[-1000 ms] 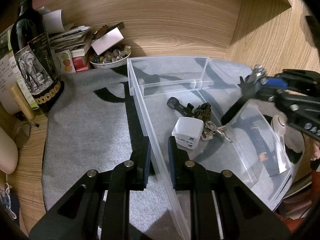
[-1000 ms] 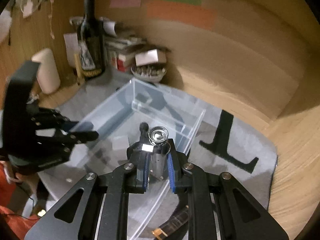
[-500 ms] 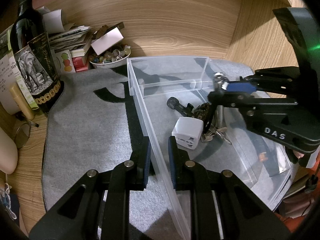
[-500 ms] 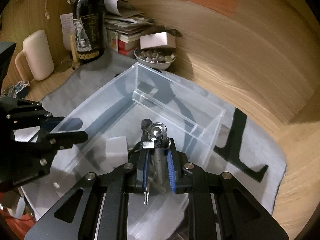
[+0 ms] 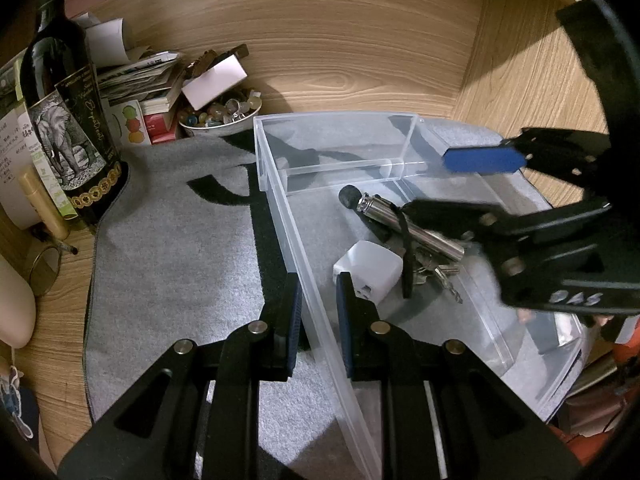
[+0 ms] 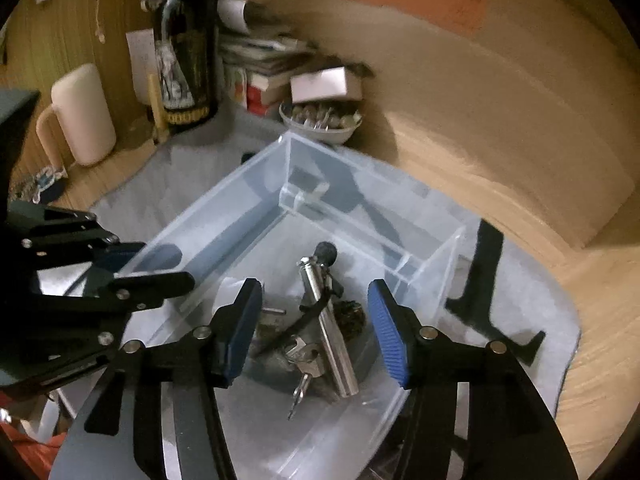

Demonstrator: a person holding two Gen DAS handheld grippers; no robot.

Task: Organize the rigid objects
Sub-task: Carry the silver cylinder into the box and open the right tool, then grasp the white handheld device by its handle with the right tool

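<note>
Opening right gripper over flashlight; left gripper clamping bin wall

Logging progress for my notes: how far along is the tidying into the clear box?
Done: white adapter, keys and silver flashlight lie in the clear box. In hand: left gripper clamps the box wall; right gripper is opening above the flashlight. Left: nothing visible outside.

My left wrist camera looks down steeply along its fingers from close above the clear plastic bin wall, facing the wood back panel. My right wrist camera peers down into that bin from its opposite side. Both share the bin, flashlight and wine bottle
</note>
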